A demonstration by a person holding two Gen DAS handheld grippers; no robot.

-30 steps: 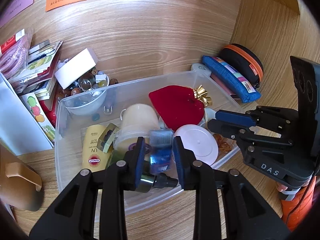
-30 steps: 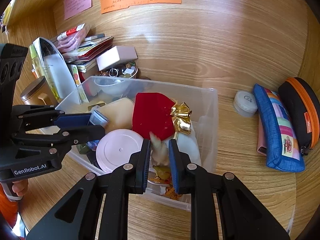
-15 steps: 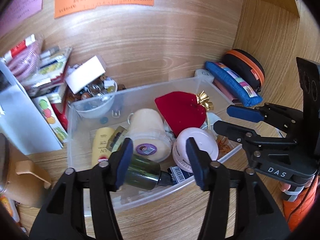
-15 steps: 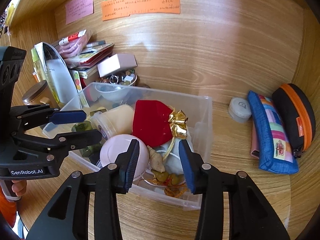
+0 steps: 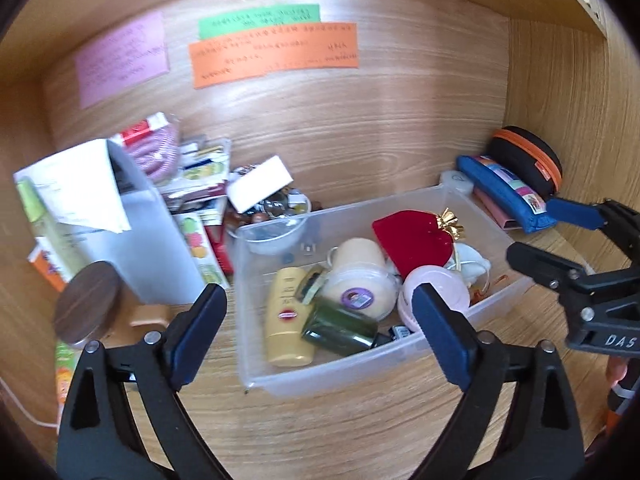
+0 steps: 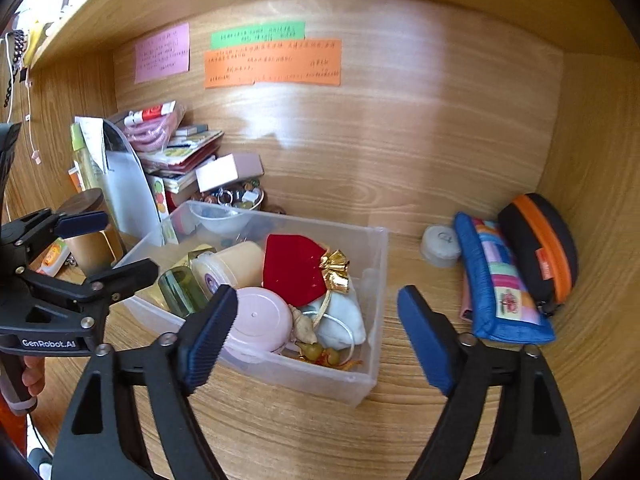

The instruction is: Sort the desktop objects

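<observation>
both tools have just let go over the clear bin (image 5: 360, 376), so the sensible thing is to back off clear of its rim before choosing another loose piece, say the blue pencil case (image 6: 500, 280) out on the desk to the right. the left gripper (image 5: 320, 328) tilts down above the dark green bottle (image 5: 340, 330) lying in the bin, jaws just spread wide and empty. the right gripper (image 6: 316, 332) slants down likewise over the near corner, jaws also just parted, the shell (image 6: 303, 326) lying loose below.

The left gripper (image 5: 320, 312) fills the bottom of its own view, its jaws having just been opening; they now stand wide with nothing gripped. The right gripper (image 6: 316, 320) likewise, its jaws just spread, empty. At the lower left of the right view, fingers (image 6: 34, 376) wrap a handle.
</observation>
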